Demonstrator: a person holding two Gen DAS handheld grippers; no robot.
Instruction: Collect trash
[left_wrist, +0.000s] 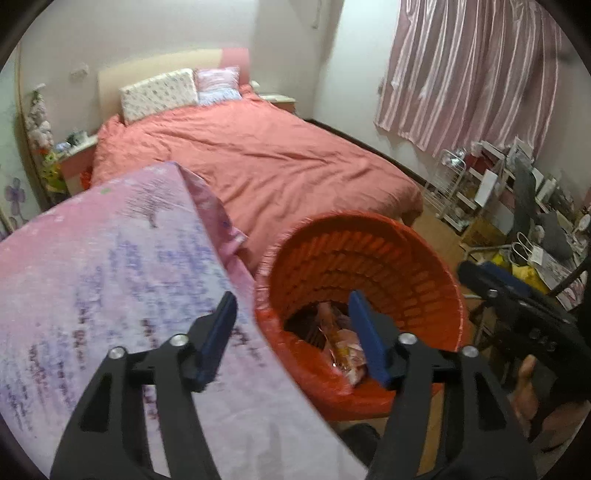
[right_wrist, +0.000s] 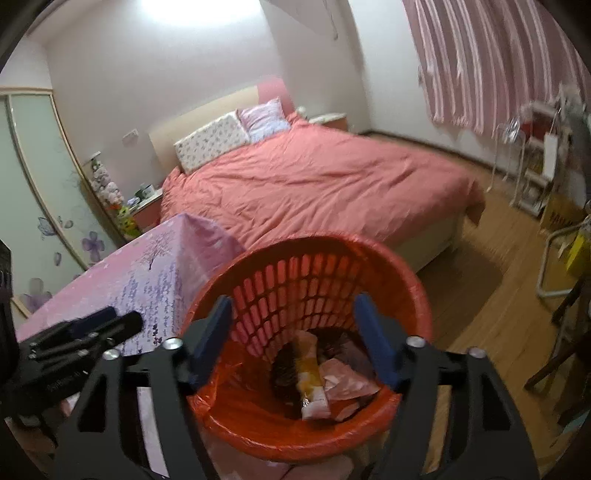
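Observation:
A red mesh wastebasket (left_wrist: 369, 254) lined with a red bag stands beside the pink-clothed table (left_wrist: 110, 277). Crumpled wrappers (left_wrist: 343, 350) lie in its bottom. My left gripper (left_wrist: 291, 306) is open and empty, hanging over the table's edge and the basket's near rim. My right gripper (right_wrist: 293, 306) is open and empty too, directly above the basket (right_wrist: 406, 280). Below it lie a yellow-and-white wrapper (right_wrist: 312, 384) and pink scraps (right_wrist: 351, 384). The left wrist view shows the right gripper (left_wrist: 495, 288) at the right, with a hand (left_wrist: 524, 391) behind it. The right wrist view shows the left gripper (right_wrist: 99, 321) over the table (right_wrist: 147, 273).
A bed with a coral-red cover (left_wrist: 258, 158) fills the room behind the basket. Cluttered shelves and a chair (left_wrist: 517, 206) stand at the right under pink striped curtains (left_wrist: 461, 66). Wooden floor (right_wrist: 480, 280) lies to the basket's right. A wardrobe door with a flower print (right_wrist: 44, 206) is at the left.

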